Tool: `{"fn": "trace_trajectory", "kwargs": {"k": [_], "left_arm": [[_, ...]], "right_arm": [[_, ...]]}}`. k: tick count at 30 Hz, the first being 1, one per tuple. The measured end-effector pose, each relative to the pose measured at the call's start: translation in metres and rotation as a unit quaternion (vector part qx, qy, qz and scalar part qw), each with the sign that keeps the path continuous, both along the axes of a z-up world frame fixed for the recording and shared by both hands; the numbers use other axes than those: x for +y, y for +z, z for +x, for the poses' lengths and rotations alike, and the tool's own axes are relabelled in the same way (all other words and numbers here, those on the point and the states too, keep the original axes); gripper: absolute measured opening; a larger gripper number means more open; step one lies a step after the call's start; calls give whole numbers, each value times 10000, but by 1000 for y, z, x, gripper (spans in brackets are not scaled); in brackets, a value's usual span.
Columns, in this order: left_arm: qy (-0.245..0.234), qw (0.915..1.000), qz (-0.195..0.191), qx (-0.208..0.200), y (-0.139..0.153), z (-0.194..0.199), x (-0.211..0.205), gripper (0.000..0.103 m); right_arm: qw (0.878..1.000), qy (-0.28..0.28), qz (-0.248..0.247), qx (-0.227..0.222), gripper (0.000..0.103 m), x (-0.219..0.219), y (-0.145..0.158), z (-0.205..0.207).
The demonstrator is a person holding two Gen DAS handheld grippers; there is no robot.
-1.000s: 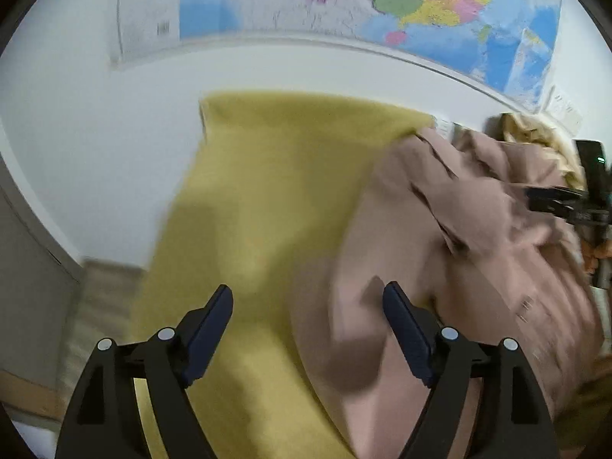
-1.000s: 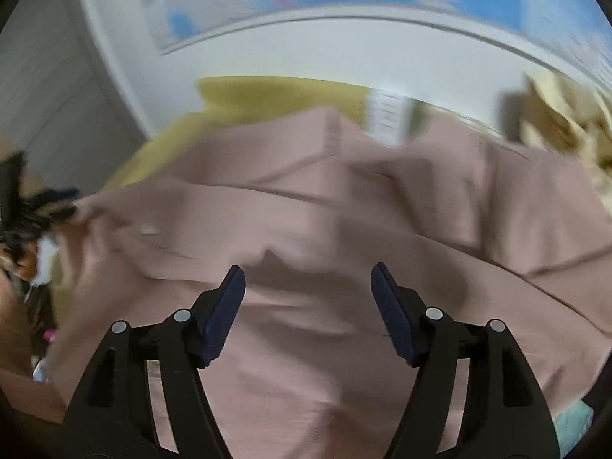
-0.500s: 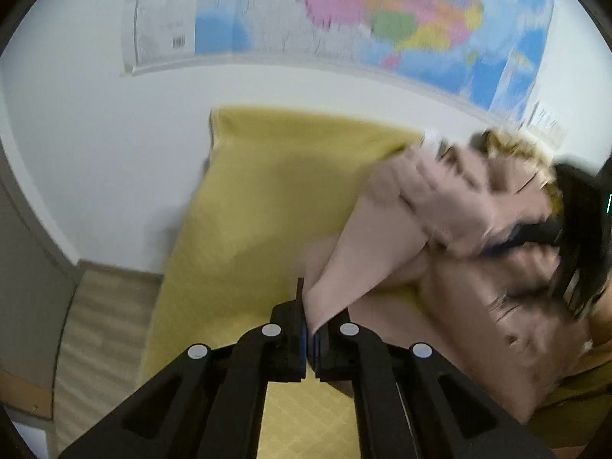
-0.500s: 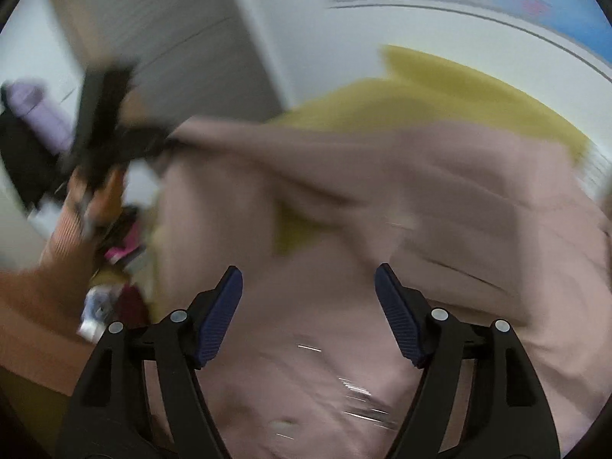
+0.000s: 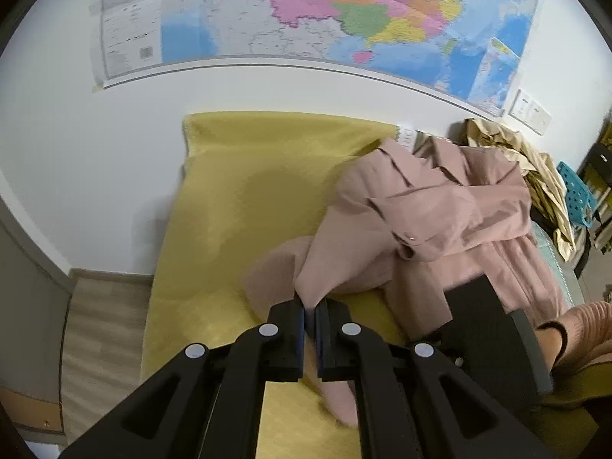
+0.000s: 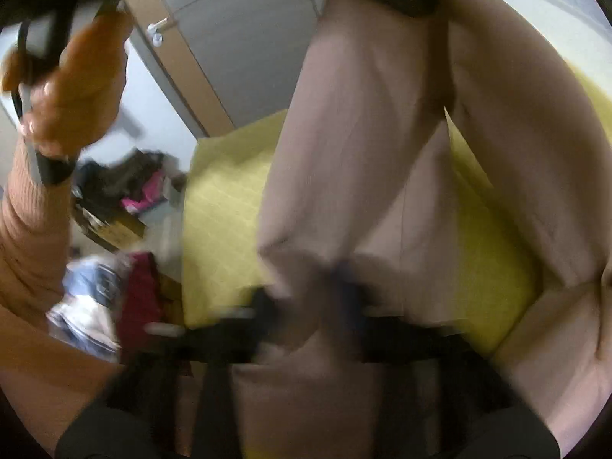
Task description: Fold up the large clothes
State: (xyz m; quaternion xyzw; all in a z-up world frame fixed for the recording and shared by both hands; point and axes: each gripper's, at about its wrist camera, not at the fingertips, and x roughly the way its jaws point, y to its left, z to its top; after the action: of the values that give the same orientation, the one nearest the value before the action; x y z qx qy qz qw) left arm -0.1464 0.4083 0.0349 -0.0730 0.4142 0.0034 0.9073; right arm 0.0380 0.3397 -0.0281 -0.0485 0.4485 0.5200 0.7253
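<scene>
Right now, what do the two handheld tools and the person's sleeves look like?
The left tool is matte black plastic: two angled arms with triangular cut-outs, round silver rivets at the pivots, and fingers faced with dark blue pads. The right tool looks like the same black build but is badly blurred. Each wrist wears a ribbed peach-pink knit sleeve with a dark band at the cuff.

Pink coat point(image 5: 440, 210) matt woven cloth; yellow blanket point(image 5: 237, 199) soft, napped; wall map point(image 5: 306, 11) glossy paper

Each wrist camera sat close behind its tool, angled downward; both views shared the yellow bed cover point(image 5: 237, 206) and pink garment point(image 5: 432, 214).
</scene>
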Motion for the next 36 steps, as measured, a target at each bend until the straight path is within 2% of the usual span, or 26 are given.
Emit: {"fn": "trace_trajectory", "kwargs": {"k": [1, 3, 5, 6, 8, 10, 11, 12, 13, 15, 17, 18, 19, 21, 22, 23, 25, 29, 30, 31, 32, 34, 36], "left_arm": [[-46, 10000, -21, -63, 5, 0, -3, 3], [-72, 9996, -135, -216, 17, 0, -7, 14], [-259, 9968, -404, -637, 39, -3, -11, 21], [-365, 9943, -552, -831, 48, -5, -13, 34], [-640, 9854, -849, -1333, 72, -10, -20, 47], [-826, 9781, -851, -1712, 88, -16, -29, 54], [-906, 9736, -881, -1901, 94, -17, -34, 64], [-971, 9708, -917, -1992, 97, -17, -38, 68], [-1056, 9690, -931, -2030, 96, -14, -44, 68], [-1075, 9726, -839, -1881, 86, -2, -57, 69], [-998, 9811, -739, -1486, 62, 21, -68, 69], [-985, 9838, -758, -1290, 50, 32, -69, 69], [-968, 9867, -748, -1069, 37, 43, -72, 69], [-798, 9943, -517, -488, -1, 73, -82, 67], [-769, 9958, -450, -198, -20, 86, -87, 67], [-741, 9965, -394, 22, -36, 97, -93, 65], [-784, 9958, -420, 201, -56, 108, -100, 64], [-921, 9943, -412, 340, -71, 119, -119, 66], [-948, 9941, -397, 343, -71, 122, -123, 70], [-970, 9940, -367, 336, -70, 125, -126, 73], [-975, 9944, -242, 321, -71, 129, -131, 79], [-875, 9955, 12, 364, -77, 133, -133, 80], [-783, 9958, 5, 484, -85, 141, -135, 80]], "right_arm": [[9997, 52, 213, 116, 3, -5, 7, 3], [9951, 117, 884, 418, 3, -37, 37, 8], [9865, 114, 1507, 630, 2, -72, 68, 13], [9814, 47, 1826, 593, 2, -98, 90, 15], [9711, -187, 2328, 494, 2, -150, 125, 19], [9666, -594, 2473, 325, 2, -200, 145, 23], [9647, -884, 2471, 218, 2, -226, 150, 26], [9628, -1243, 2395, 153, 2, -253, 153, 29], [9607, -1551, 2298, 108, 2, -281, 151, 32], [9591, -2017, 1977, 160, 3, -326, 141, 39], [9566, -2434, 1551, 414, 8, -362, 116, 48], [9526, -2715, 1264, 537, 15, -371, 101, 49], [9495, -2877, 1032, 710, 33, -376, 85, 50], [9417, -3101, 514, 1202, 57, -395, 42, 60], [9295, -3393, 395, 1391, 61, -404, 24, 61], [9238, -3526, 252, 1468, 63, -410, 15, 64], [9150, -3749, 287, 1464, 81, -421, 3, 52], [9036, -4102, 698, 1019, 88, -460, 13, 24], [9005, -4187, 787, 868, 94, -468, 18, 13], [8994, -4217, 856, 772, 95, -470, 20, 10], [9013, -4189, 909, 622, 95, -472, 24, 0], [9088, -4052, 839, 526, 95, -467, 25, -10], [9197, -3859, 553, 457, 95, -450, 17, -10]]}}
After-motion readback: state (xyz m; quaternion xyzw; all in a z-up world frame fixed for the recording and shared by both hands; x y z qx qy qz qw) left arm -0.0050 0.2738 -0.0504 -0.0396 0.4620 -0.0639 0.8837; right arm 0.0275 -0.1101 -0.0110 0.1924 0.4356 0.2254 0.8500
